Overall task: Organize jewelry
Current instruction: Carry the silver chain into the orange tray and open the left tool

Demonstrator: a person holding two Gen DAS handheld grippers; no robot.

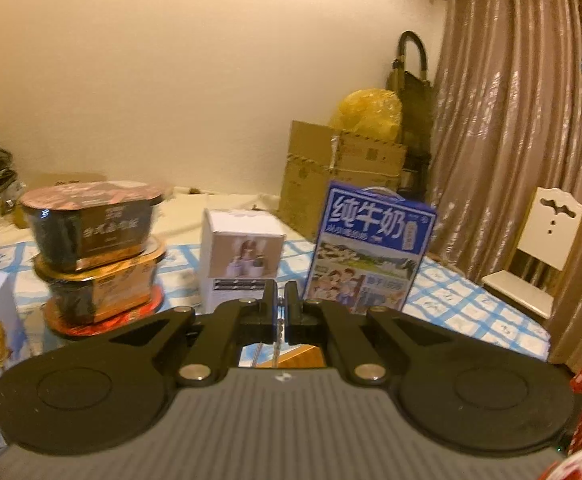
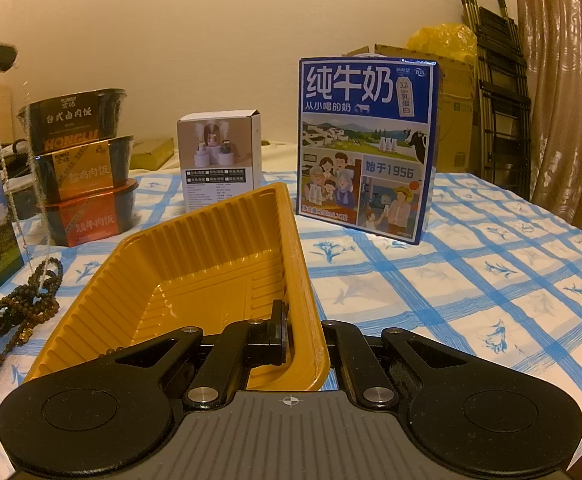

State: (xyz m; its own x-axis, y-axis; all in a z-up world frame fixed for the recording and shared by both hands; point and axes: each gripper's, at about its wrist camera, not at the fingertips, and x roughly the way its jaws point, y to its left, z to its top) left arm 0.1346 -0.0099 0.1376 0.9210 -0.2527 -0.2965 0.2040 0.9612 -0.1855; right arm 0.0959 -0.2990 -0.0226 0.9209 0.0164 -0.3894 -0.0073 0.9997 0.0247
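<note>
Thin silver chain point(image 2: 1, 136), dangling from left tongs point(image 1: 281, 308).

A thin silvery chain point(image 1: 278, 334) hangs straight down, pinched between the closed left tongs point(image 1: 281, 300); from the right wrist view it dangles at the far left, above the beads. A heap of dark brown bead strands point(image 2: 23, 300) lies on the table at the near left. The yellow ribbed plastic tray point(image 2: 195, 280), empty, sits tilted, its right wall clamped by the right tongs point(image 2: 291, 336).
</note>
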